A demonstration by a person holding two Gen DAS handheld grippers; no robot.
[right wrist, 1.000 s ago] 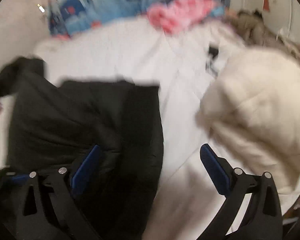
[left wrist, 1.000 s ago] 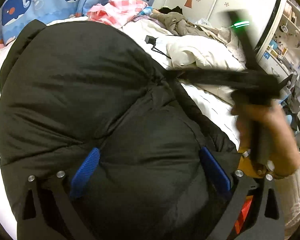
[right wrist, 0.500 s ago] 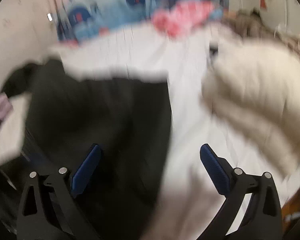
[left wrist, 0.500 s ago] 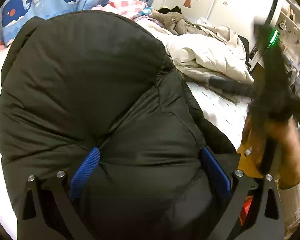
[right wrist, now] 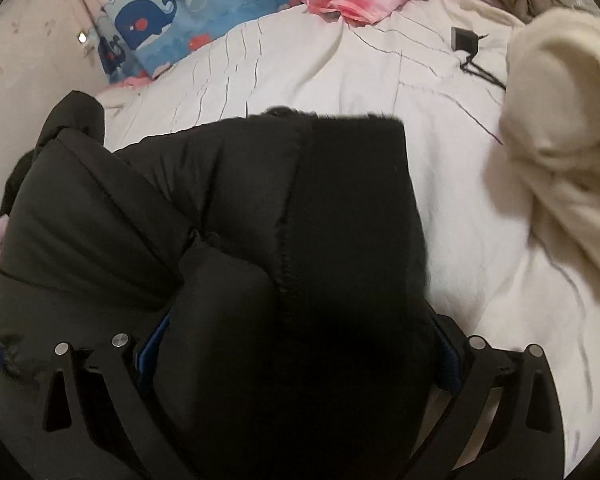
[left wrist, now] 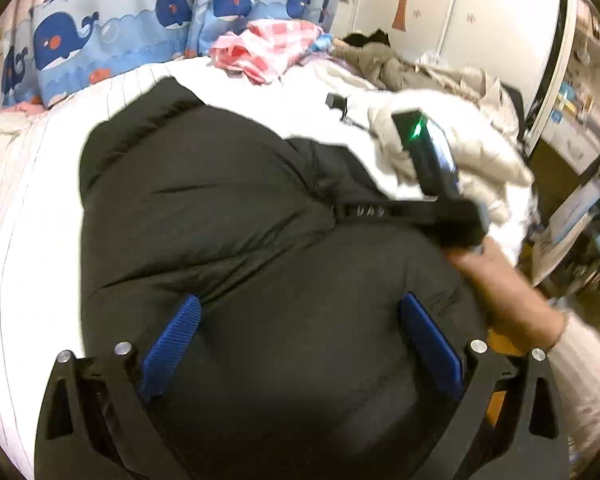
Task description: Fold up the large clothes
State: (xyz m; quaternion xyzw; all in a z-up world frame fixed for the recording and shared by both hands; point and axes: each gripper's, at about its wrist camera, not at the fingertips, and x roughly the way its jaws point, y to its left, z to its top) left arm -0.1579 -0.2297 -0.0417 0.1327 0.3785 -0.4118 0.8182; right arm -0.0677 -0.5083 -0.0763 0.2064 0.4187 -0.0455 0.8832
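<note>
A bulky black puffer jacket (left wrist: 228,232) lies spread across a white-sheeted bed (right wrist: 340,72), filling the ground directly in front of both handheld tools. The left gripper (left wrist: 296,356) hangs over the jacket's padded body with its blue pads (left wrist: 172,344) set wide apart, gripping nothing, though the fabric swells up between them. The right gripper (right wrist: 296,352) sits low over the jacket's edge, where a flat dark facing strip meets the quilting; a thick fold bulges between its fingers and hides most of the pads, so whether it has closed on the cloth cannot be told. From the left camera, the person's right hand (left wrist: 504,292) shows at the jacket's right side.

The jacket looks soft, springy and light for its size, with a smooth shell likely to slip; a hem, seam or the facing strip should offer a firmer hold than the puffy panels. A cream garment (right wrist: 560,140) and pink checked cloth (left wrist: 268,48) lie well beyond it.
</note>
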